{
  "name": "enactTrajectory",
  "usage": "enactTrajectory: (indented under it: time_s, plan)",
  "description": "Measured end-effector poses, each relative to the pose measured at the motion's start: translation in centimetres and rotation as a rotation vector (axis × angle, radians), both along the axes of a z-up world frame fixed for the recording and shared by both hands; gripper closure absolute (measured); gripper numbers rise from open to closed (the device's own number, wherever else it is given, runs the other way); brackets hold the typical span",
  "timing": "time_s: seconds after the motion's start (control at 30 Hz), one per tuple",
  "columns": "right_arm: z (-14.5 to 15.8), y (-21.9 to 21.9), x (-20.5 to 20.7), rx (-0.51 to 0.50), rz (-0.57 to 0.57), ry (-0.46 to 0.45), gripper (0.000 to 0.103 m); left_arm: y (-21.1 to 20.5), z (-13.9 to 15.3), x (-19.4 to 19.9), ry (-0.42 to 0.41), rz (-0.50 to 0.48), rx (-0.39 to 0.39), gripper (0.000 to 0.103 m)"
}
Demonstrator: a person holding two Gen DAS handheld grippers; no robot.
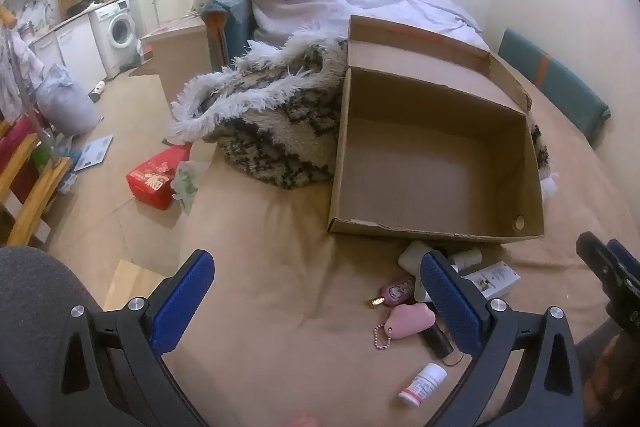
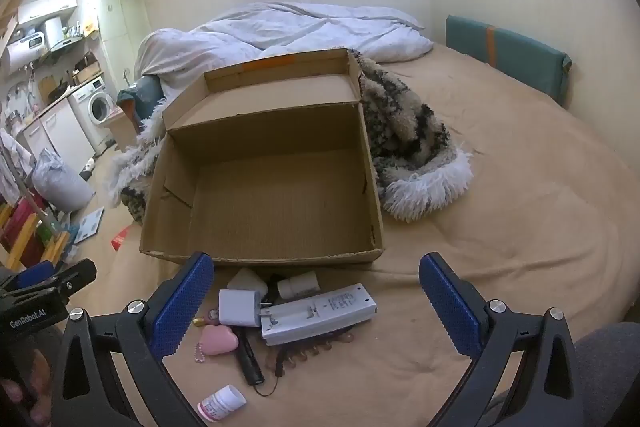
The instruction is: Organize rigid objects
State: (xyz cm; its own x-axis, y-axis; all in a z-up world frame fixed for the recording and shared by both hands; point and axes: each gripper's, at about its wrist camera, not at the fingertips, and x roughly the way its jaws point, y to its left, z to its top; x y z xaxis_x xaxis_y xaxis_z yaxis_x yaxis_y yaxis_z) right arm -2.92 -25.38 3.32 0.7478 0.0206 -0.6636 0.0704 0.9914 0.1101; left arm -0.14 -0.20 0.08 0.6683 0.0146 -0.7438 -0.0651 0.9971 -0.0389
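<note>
A: What's the box like?

B: The cardboard box (image 2: 264, 195) is plain brown corrugated board, rectangular and shallow, with its lid flap tipped back. It sits on the bed (image 2: 520, 227), which is covered in a smooth tan sheet. Its front edge is ragged in the left wrist view.

A: And the small things?

B: They lie on the sheet just in front of the box. There's a white remote (image 2: 318, 313), a long flat slab whose long axis runs from lower left to upper right in the right wrist view. A squarish white plug adapter (image 2: 239, 307) touches its left end. Near them are a glossy pink heart keyring (image 2: 218, 341) on a bead chain, a slim black torch (image 2: 249, 357) pointing roughly toward the box, and a white pill bottle (image 2: 222, 401) lying on its side.

A: Anything crowding them?

B: A shaggy black-and-cream rug (image 2: 404, 135) with a white fringe is bunched against the box's far side, with a rumpled white duvet (image 2: 280, 31) behind it. Nothing covers the small things.

A: The claws?

B: The left claw (image 1: 316, 303) and the right claw (image 2: 316, 303) both stand fully wide, with ribbed blue pads, and hold nothing. Both hover above the sheet, tilted down.
</note>
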Motion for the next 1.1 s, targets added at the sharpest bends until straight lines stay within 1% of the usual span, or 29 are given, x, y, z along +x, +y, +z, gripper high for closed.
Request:
enactTrajectory:
  time_s: [0.13, 0.17, 1.1]
  plan:
    - [-0.1, 0.0, 0.0, 0.001, 0.001, 0.000, 0.000, -0.6, 0.0, -0.2, 0.003, -0.003, 0.007, 0.000]
    - [0.0, 0.0, 0.0, 0.002, 0.002, -0.001, 0.000, 0.3, 0.1, 0.0, 0.005, 0.007, -0.014, 0.000]
    - [0.0, 0.1, 0.1, -0.011, -0.001, -0.005, 0.000, 0.4, 0.0, -0.1, 0.003, 0.009, -0.012, 0.000]
